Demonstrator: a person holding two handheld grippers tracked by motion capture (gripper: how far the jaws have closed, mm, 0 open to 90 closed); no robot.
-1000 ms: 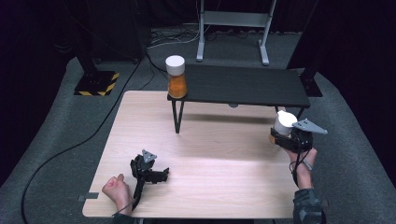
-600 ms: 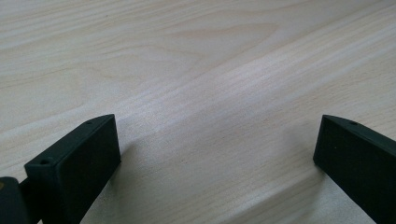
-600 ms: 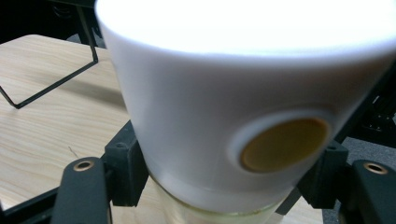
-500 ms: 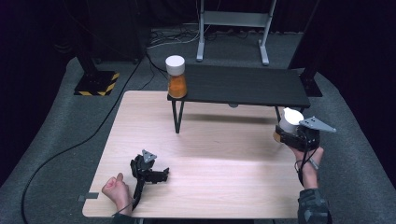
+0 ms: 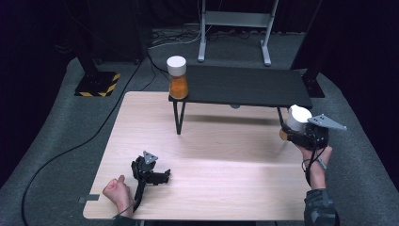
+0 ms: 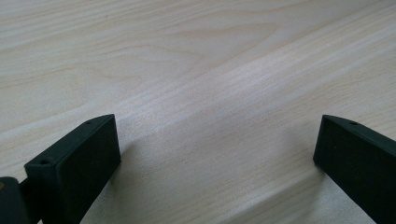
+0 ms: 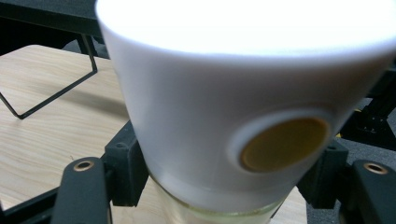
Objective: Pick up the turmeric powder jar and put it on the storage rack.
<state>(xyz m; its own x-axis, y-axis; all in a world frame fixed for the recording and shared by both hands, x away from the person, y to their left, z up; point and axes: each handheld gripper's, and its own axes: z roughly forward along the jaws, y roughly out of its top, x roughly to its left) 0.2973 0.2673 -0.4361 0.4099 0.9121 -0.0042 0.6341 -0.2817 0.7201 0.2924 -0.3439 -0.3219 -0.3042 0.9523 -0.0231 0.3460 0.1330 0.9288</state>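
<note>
Jar [image 5: 297, 118], white-lidded, amber contents: pinched in your right gripper [image 5: 301, 134] off the table's [image 5: 226, 188] right edge, beside the black shelf's [image 5: 244, 84] right leg. The right gripper view adds a round amber spot on the lid [image 7: 243, 107]. Your left gripper [image 5: 149, 172] lies near the front-left corner; its own view shows jaws spread over bare wood. A second jar [image 5: 178, 77] stands at the shelf's left end.
</note>
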